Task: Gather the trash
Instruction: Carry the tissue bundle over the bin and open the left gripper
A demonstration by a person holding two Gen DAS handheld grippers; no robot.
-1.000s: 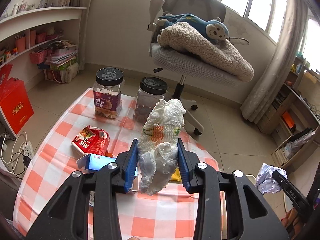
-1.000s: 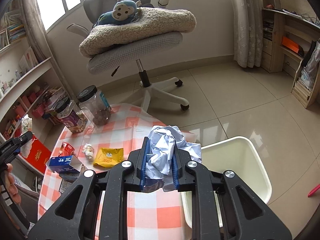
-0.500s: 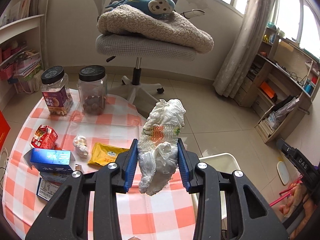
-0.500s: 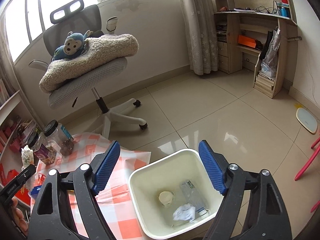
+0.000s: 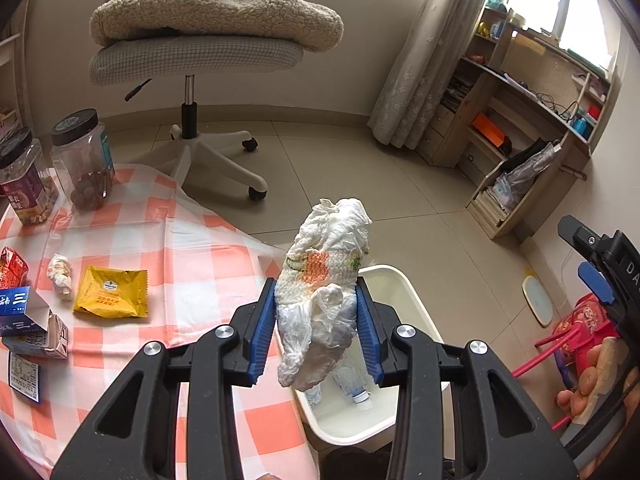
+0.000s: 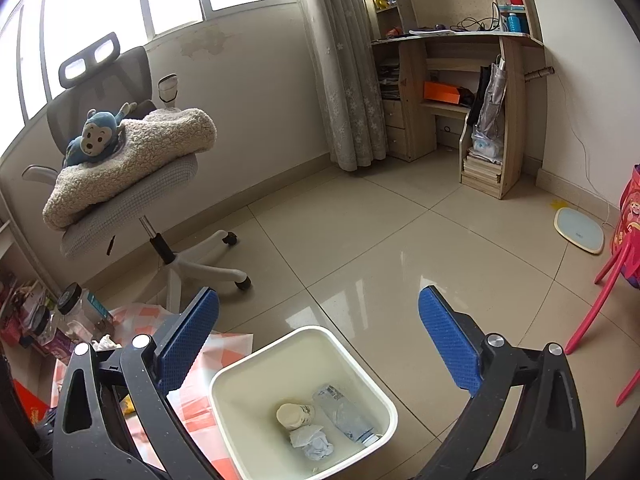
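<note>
My left gripper (image 5: 316, 316) is shut on a crumpled white wrapper with an orange patch (image 5: 326, 280) and holds it above the near rim of the white trash bin (image 5: 404, 284). My right gripper (image 6: 320, 344) is open and empty above the same bin (image 6: 236, 376). In the bin lie a crumpled paper wad (image 6: 314, 442), a paper cup (image 6: 294, 416) and a plastic bottle (image 6: 344, 414). On the checked table (image 5: 192, 248) lie a yellow packet (image 5: 112, 292), a small crumpled tissue (image 5: 60, 276) and a blue carton (image 5: 20, 312).
Two black-lidded jars (image 5: 86, 160) stand at the table's far left. An office chair (image 5: 192, 56) with a blanket and toy monkey stands behind the table. A pink chair (image 6: 608, 280) and a floor scale (image 6: 578, 234) are at the right; shelves (image 6: 460, 80) line the wall.
My right gripper opened over the bin and the blue-white paper wad it held now lies inside. My left gripper carried the wrapper from over the table to the bin's edge.
</note>
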